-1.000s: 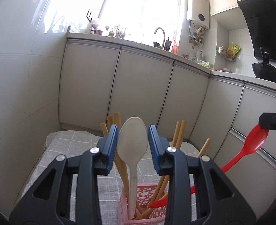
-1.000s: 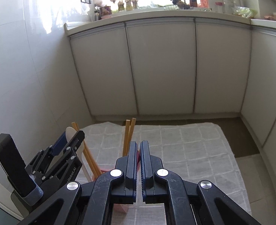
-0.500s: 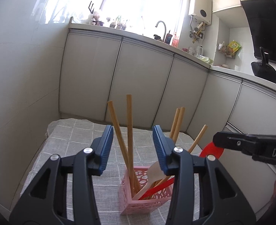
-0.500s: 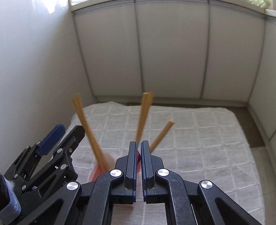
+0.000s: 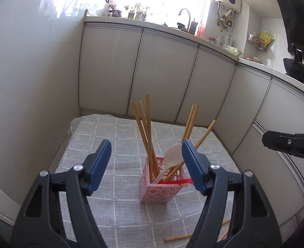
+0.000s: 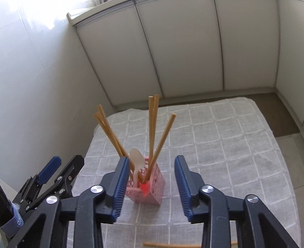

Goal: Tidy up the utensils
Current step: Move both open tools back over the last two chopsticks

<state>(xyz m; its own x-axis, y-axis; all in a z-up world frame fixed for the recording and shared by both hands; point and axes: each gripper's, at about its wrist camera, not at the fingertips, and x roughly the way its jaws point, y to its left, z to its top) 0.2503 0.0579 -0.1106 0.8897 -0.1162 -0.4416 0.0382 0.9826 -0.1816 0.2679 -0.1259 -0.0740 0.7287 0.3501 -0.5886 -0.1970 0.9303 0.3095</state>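
My left gripper [image 5: 146,166] is opening with nothing between its jaws, left of the pink perforated plastic basket [image 5: 162,190] where chopsticks and spoons lean for storage; my right gripper [image 6: 152,188] is opening too, empty, framing it.

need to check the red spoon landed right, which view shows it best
The left wrist view: the red spoon shows as a clear strip lying across the pink basket's near rim, partly behind a tool finger. The right wrist view shows only a blurred red patch at the basket's front edge, shape unreadable.
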